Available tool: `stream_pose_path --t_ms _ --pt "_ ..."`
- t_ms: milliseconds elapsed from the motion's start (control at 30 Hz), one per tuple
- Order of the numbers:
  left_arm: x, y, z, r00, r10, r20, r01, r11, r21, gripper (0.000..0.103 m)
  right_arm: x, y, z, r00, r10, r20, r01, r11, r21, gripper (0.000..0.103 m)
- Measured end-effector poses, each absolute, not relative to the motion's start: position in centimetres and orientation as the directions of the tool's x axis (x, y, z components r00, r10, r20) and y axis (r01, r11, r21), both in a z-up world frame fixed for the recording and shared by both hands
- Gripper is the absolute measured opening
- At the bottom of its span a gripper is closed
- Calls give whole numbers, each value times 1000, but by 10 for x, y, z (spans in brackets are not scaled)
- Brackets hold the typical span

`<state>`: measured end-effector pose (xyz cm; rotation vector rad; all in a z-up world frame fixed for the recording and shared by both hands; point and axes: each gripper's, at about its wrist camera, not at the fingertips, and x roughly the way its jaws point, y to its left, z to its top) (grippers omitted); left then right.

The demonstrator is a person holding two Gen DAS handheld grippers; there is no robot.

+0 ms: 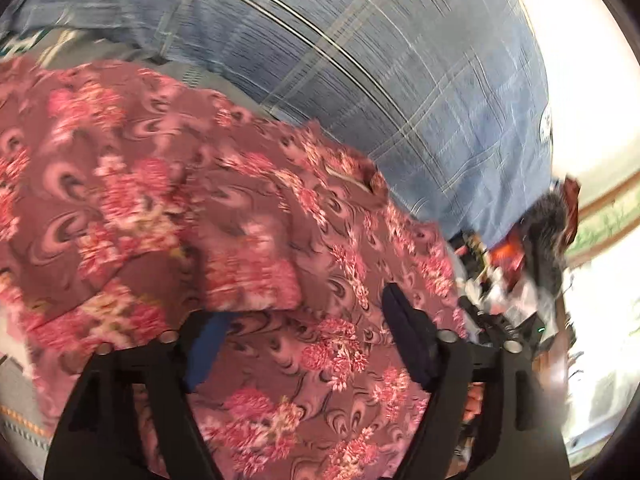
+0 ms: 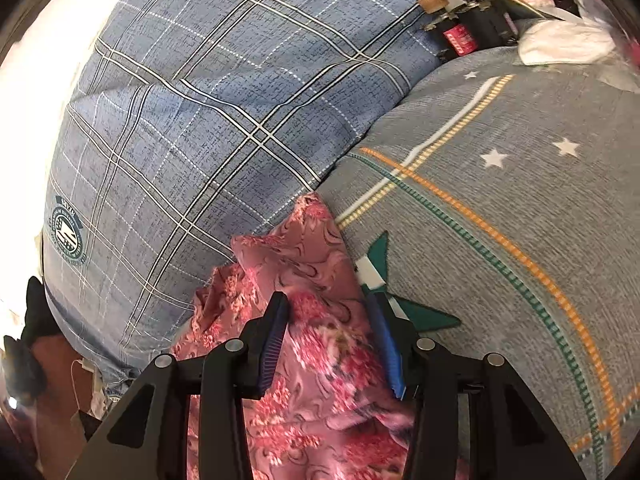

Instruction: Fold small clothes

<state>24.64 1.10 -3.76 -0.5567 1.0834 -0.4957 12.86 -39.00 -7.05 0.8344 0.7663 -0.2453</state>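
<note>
- Left wrist view: the pink floral garment [image 1: 208, 200] lay rumpled in overlapping layers across the near and left part of the scene, on a grey patterned bedsheet [image 1: 16, 396] and against a blue plaid pillow [image 1: 400, 80] at the far side. No neat folded edge showed, so the folding looked early or midway at best, with smoothing and further folds left.
- Left wrist view: the left gripper [image 1: 304, 332] pointed steeply down over the cloth, its jaws standing wide apart. A fold of fabric covered the tip of the left finger, yet nothing was pinched between the pads. The picture was blurred.
- Right wrist view: one narrow end of the garment [image 2: 304, 240] ran from the near edge away to a point where the pillow [image 2: 220, 100] met the star-printed bedsheet [image 2: 500, 200]. Clutter [image 2: 480, 28] sat far right.
- Right wrist view: the right gripper [image 2: 332, 336] tilted down with the cloth bunched between its half-parted jaws. Whether the blue pads [image 2: 276, 340] actually pressed it could not be told.
</note>
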Motion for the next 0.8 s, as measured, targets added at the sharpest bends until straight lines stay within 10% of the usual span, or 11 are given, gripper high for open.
stream_pose_path --t_ms 100,133,167,600,667,700,800 --pt "257 1 -43 419 -562 -713 76 804 -589 62 118 -394 -68 714 94 -694 478 659 581 45" --pt "260 1 -43 422 -558 -714 66 805 -590 21 114 -395 -65 713 90 -695 481 659 579 45" --pt "266 0 -42 391 -566 -726 54 802 -595 6 114 -395 -63 714 87 -694 482 657 579 45" --pt "229 43 -48 424 -449 -787 -55 854 -517 6 149 -393 -70 673 123 -729 451 713 536 47" --pt "232 38 -43 425 -441 -791 -37 864 -502 6 159 -381 -69 655 90 -751 433 769 470 38" --pt "233 37 -40 429 -440 -789 -23 868 -497 6 166 -374 -67 631 102 -769 397 809 434 5" --pt "235 32 -34 450 -423 -786 15 884 -468 13 168 -364 -53 632 54 -773 337 879 337 4"
